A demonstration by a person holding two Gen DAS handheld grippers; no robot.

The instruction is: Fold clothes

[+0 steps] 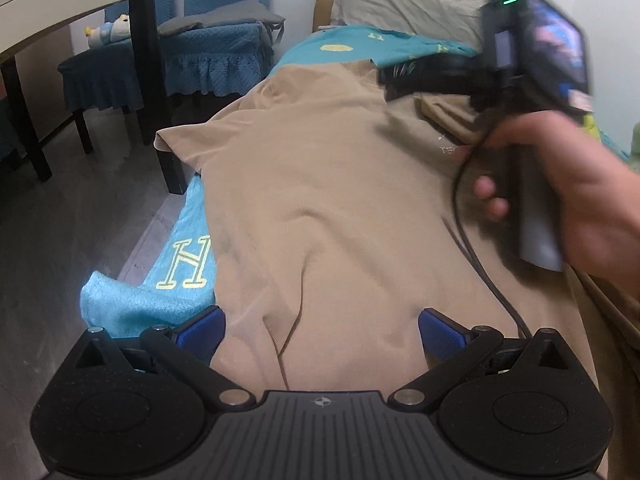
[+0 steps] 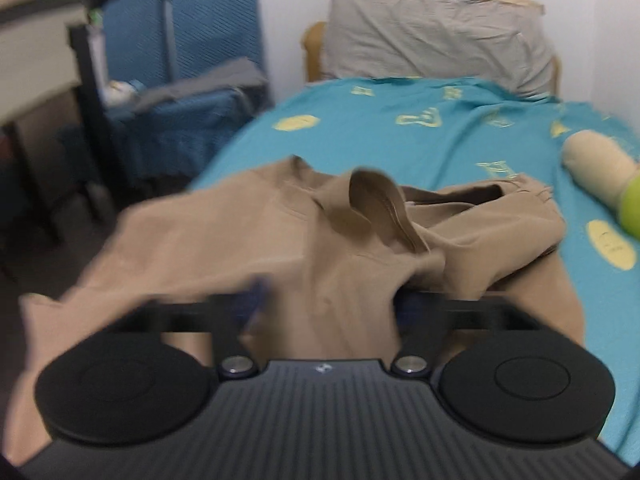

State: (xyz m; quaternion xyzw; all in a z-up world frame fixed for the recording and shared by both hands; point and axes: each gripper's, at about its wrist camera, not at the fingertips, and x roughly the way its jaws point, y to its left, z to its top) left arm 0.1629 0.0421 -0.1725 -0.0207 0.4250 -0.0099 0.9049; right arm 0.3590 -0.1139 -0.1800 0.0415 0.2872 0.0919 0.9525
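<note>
A tan shirt [image 1: 320, 184] lies spread on the bed. My left gripper [image 1: 320, 334] stands open low over its near hem, and the cloth bulges between the blue pads [image 1: 200, 332]. My right gripper [image 1: 400, 72] is held in a person's hand [image 1: 568, 184] at the far right of the shirt. In the right wrist view the right gripper [image 2: 328, 304] has its jaws partway apart, with bunched tan shirt [image 2: 352, 272] between and over them. The collar [image 2: 384, 208] stands up just ahead. That view is blurred, so whether it grips the cloth is unclear.
A teal bedsheet [image 2: 420, 136] with yellow letters covers the bed, and a grey pillow [image 2: 432, 32] lies at its head. A cream and green plush toy [image 2: 600, 176] rests at the right. Blue-covered chairs [image 1: 216, 56] and a dark table leg [image 1: 152, 64] stand left of the bed. A cable [image 1: 476, 248] trails over the shirt.
</note>
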